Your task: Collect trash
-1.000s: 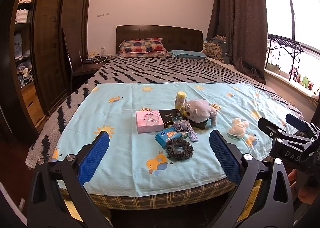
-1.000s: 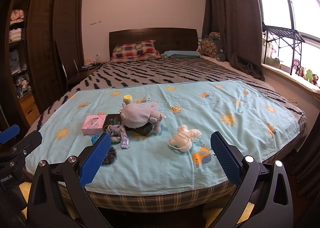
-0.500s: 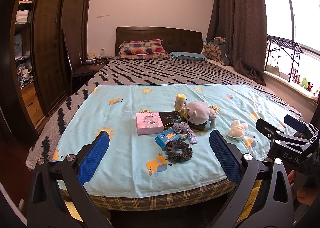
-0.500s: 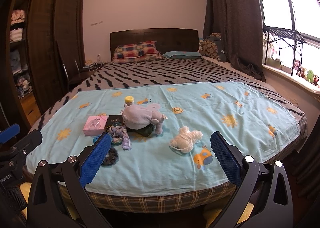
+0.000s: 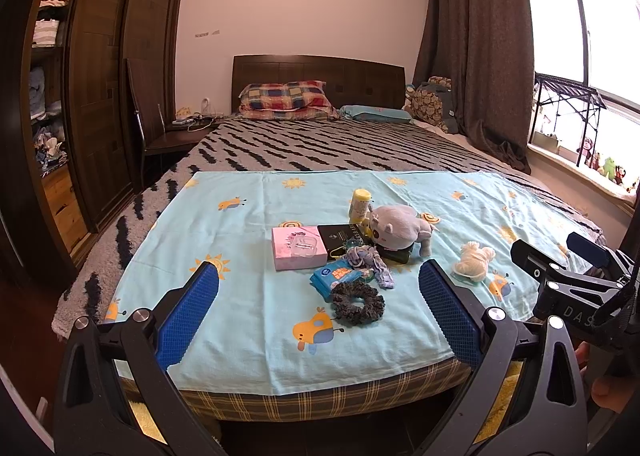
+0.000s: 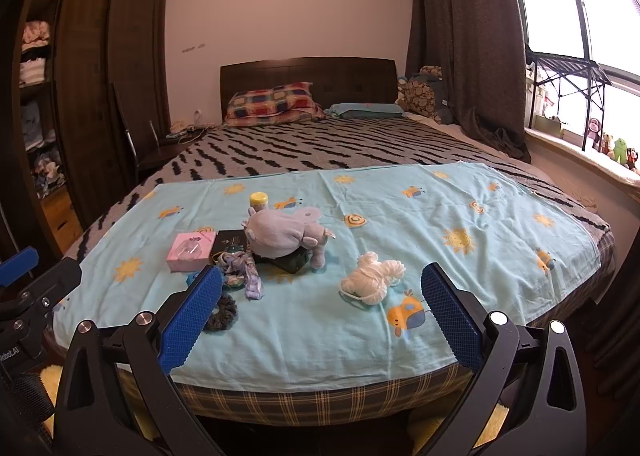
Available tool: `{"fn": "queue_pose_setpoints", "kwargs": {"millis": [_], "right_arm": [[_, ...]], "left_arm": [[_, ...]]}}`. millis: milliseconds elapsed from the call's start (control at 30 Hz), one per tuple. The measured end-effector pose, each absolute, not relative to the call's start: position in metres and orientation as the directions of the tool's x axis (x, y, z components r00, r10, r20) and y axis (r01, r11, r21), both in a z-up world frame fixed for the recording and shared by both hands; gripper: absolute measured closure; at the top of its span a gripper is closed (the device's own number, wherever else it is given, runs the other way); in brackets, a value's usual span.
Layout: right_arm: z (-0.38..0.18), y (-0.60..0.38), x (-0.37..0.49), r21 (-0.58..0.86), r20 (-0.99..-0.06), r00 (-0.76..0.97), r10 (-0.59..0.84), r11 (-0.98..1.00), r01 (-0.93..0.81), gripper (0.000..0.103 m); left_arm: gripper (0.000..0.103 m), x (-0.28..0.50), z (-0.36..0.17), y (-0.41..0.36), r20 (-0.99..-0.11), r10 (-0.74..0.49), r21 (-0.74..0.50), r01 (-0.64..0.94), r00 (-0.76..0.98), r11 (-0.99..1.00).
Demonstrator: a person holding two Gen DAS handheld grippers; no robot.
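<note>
Clutter lies on a light blue cartoon-print sheet [image 5: 248,296] at the foot of the bed: a pink box [image 5: 297,247], a black box [image 5: 342,236], a yellow-capped bottle [image 5: 359,205], a grey plush toy [image 5: 398,224], a blue wipes packet [image 5: 340,276], a dark scrunchie [image 5: 358,302], a purple cloth strip [image 5: 370,260] and a white yarn bundle [image 5: 474,261]. My left gripper [image 5: 318,314] hangs open short of the bed's edge, holding nothing. My right gripper [image 6: 320,314] is open and empty too, near the white yarn bundle [image 6: 372,280] and plush toy [image 6: 284,234].
A dark wardrobe [image 5: 100,88] with open shelves lines the left wall, with a chair [image 5: 160,136] beside it. Pillows [image 5: 286,100] lie at the headboard. A curtain [image 5: 476,56] and a window sill with toys [image 5: 600,168] are on the right. The right gripper's body [image 5: 572,288] shows at the left view's edge.
Both grippers have drifted slightly back and up from the bed, so the clutter sits a little farther off. Both stay open; nothing on the bed has moved.
</note>
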State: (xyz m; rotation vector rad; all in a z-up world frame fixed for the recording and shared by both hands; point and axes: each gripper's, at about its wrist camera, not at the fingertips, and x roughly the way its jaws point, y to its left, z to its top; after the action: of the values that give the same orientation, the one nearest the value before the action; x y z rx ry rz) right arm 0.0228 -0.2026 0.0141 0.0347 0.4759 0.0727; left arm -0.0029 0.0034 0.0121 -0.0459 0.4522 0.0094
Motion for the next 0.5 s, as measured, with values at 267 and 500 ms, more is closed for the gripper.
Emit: {"fn": "queue_pose_setpoints", "kwargs": {"millis": [267, 500], "right_arm": [[0.0128, -0.204, 0.0216, 0.051, -0.455, 0.887, 0.078, 0.997, -0.062, 0.003], [0.0131, -0.2038, 0.0219, 0.051, -0.455, 0.887, 0.078, 0.997, -0.062, 0.003]], "left_arm": [[0.008, -0.0032, 0.0118, 0.0036, -0.437, -0.002, -0.043, -0.018, 0.9, 0.999], [0.008, -0.0032, 0.0118, 0.0036, -0.436, -0.002, -0.042, -0.018, 0.9, 0.999]]}}
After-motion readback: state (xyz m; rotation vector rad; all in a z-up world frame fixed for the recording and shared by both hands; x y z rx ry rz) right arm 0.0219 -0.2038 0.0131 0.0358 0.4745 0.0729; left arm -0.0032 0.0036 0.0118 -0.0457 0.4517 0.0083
